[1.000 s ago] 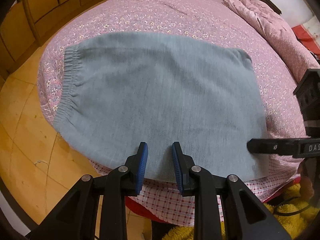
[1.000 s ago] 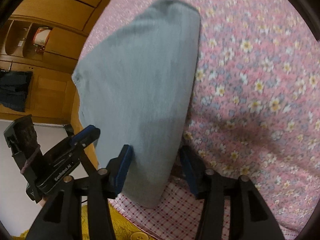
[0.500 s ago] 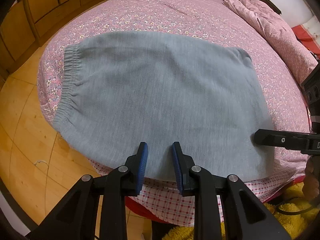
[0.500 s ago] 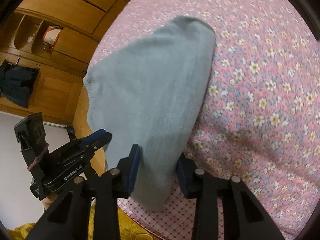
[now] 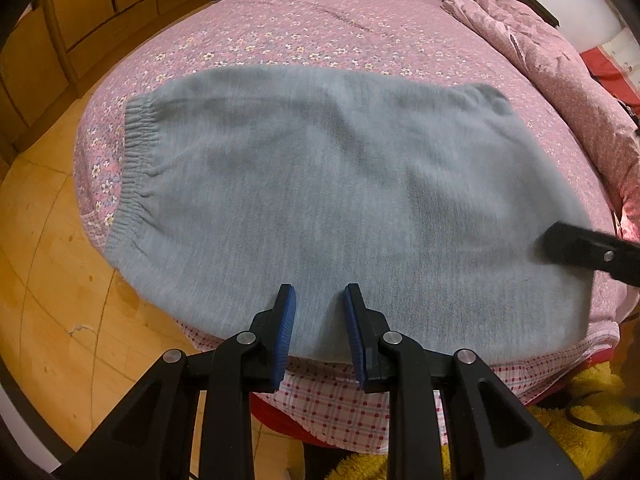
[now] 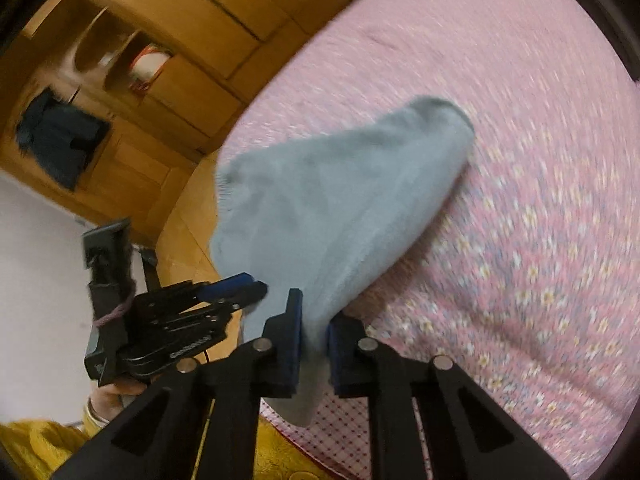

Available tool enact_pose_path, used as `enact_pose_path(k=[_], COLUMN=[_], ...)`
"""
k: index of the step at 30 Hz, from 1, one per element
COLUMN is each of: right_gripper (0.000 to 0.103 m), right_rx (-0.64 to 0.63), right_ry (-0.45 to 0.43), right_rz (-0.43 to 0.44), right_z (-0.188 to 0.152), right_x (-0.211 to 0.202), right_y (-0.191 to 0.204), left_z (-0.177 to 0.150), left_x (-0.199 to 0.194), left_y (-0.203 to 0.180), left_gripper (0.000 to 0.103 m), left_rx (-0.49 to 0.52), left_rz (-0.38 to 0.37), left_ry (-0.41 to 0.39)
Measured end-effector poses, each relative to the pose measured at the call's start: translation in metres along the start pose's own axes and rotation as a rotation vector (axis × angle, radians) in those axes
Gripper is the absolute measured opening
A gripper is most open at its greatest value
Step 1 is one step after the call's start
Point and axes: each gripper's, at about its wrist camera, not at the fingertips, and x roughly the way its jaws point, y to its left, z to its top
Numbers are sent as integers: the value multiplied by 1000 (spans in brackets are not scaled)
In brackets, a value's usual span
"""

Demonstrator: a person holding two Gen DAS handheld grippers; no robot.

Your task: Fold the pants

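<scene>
The grey pants [image 5: 340,208] lie folded and spread flat across the near part of the bed [image 5: 320,28], which is covered with a pink floral sheet; their elastic waistband [image 5: 136,168] sits at the left edge of the bed, and the near edge of the cloth hangs slightly over the bed's near side above a red-and-white checked layer [image 5: 328,396]. In the left wrist view the left gripper [image 5: 319,312] points at the near edge of the pants with its two blue-padded fingers apart, a gap between them and no cloth pinched, so it is released; the pads sit at or just over the hem, and whether they touch it cannot be told. The right gripper [image 6: 314,344] is clenched on the pants: in the right wrist view a bunched fold of grey cloth passes between its blue pads, with a tail of fabric hanging below them. That view is blurred. From the left wrist view one black finger of the right gripper shows at the right edge, lying against the right near part of the pants. A crumpled pink quilt [image 5: 552,60] lies along the far right of the bed. Wooden cabinets [image 6: 168,40] stand to the left beyond a wooden floor [image 5: 44,264].
</scene>
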Motion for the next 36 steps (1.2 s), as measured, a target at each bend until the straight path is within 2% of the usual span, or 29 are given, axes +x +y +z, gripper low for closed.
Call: enact_pose_path(k=[5,13,25,36], right_gripper=[11,10,10,10], right_rx=[-128,-232,-388,-466], right_ry=[-17,-20,-15,35], right_rz=[-24,-1,23,50], right_z=[3,13,35,56], right_x=[-9,-27,-23,13], right_y=[26,49,112,157], left_z=[0,2,3,2], left_x=[-2,-10,-46,-45], left_y=[3,15,90,122], left_gripper=[18,18,18,18], left_rx=[-11,-28,-189,-250], left_rz=[-17,-44,77,104], left_ry=[-15,-50,-137,-146])
